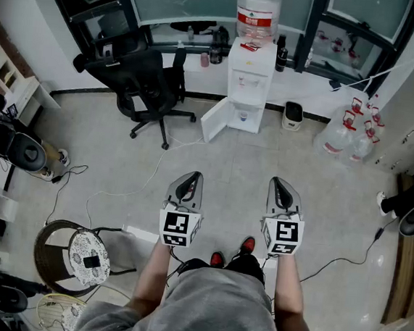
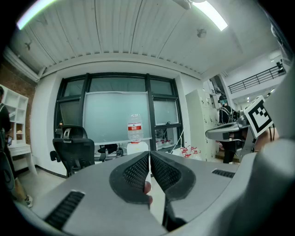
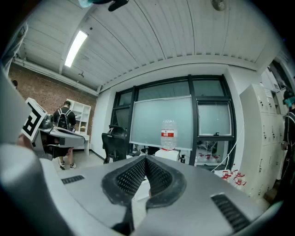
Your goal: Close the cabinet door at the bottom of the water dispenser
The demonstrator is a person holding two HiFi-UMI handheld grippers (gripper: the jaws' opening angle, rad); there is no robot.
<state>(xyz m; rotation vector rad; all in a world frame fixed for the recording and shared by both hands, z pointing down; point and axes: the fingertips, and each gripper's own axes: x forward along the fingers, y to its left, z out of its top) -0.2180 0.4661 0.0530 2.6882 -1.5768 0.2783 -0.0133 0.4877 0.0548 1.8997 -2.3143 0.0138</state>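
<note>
Head view: office chair [image 1: 146, 82]; cabinet door [image 1: 215, 120], being shown swung open leftward at the foot of the water dispenser [image 1: 247, 85], well apart from both grippers.
Gripper views: only the bottle [image 2: 134, 126] is being shown clearly above the jaws.
Left gripper [image 1: 185, 188]: jaws being held together, nothing between.
Right gripper [image 1: 284, 194]: jaws likewise being pressed shut, empty.
</note>
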